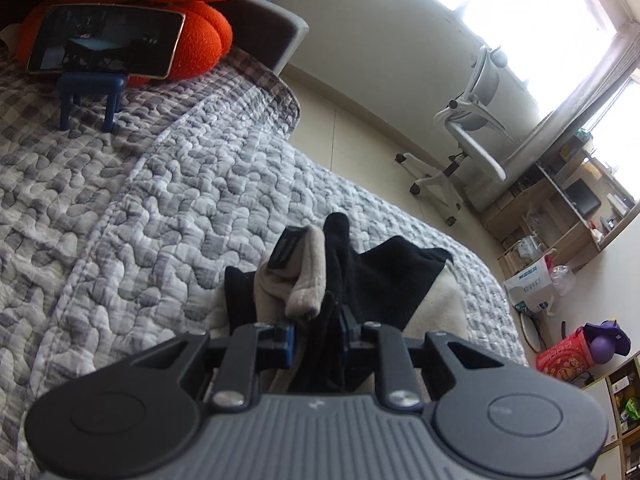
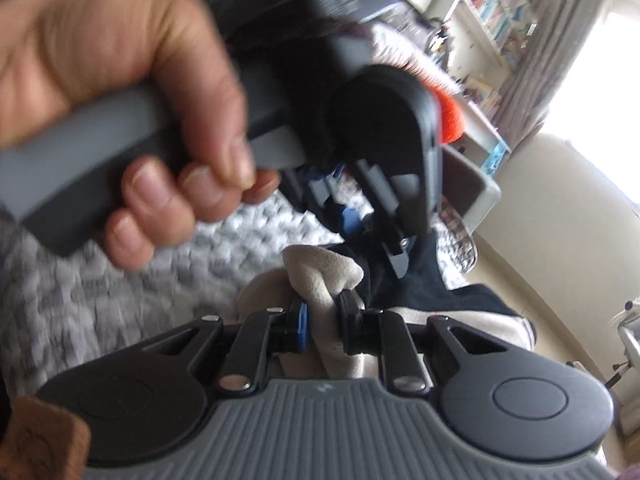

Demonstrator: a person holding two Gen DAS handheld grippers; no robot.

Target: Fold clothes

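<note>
We see a black-and-beige garment (image 1: 352,276) bunched and crumpled, pinched between the left gripper (image 1: 318,330) pads; its beige fold (image 2: 320,280) is clamped just ahead in the right gripper (image 2: 323,320).

Bright window (image 1: 532,8) lights pale floor (image 1: 360,128), white office chair (image 1: 468,136), quilted bed (image 1: 160,184).

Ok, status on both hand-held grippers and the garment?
Left hand-held gripper shut on black-and-beige garment. Right hand-held gripper shut on its beige part. Garment bunched over quilt. Nothing in the way.
</note>
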